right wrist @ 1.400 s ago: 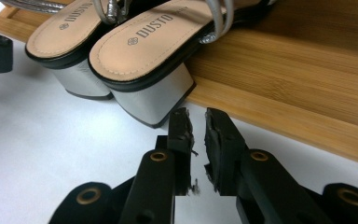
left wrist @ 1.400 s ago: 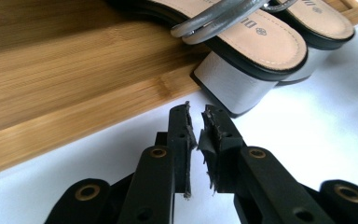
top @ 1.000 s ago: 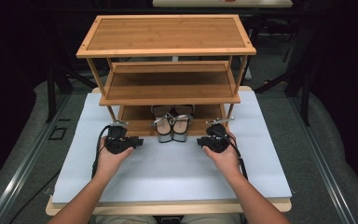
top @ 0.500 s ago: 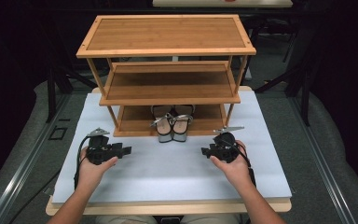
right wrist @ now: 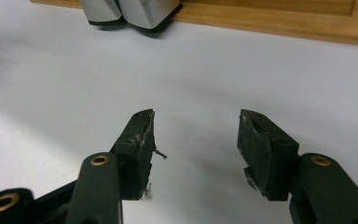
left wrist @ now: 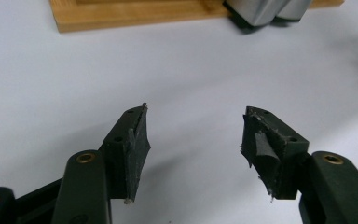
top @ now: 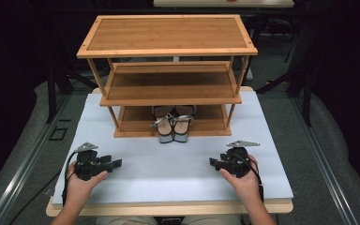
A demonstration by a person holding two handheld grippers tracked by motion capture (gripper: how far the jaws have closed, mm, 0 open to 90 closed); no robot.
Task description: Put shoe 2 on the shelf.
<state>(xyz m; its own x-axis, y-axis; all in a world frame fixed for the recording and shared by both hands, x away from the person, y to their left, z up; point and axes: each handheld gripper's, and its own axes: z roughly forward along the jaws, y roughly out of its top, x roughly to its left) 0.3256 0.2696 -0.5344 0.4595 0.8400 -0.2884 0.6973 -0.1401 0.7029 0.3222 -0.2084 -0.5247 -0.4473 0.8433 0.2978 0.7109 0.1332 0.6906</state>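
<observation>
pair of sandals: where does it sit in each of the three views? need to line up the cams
High view: the pair of sandals sits centre frame, on the bottom shelf of the wooden rack, toes poking over its front edge.
Left gripper view: silver toes at the top edge, right of centre.
Right gripper view: silver toes at the top edge, left of centre.
Shared landmark: the rack's bottom front edge.

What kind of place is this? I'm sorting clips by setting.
Probably a recording lab, not a home: a bamboo shoe rack holding sandals stands on a white-topped table, dark stands around.
</observation>
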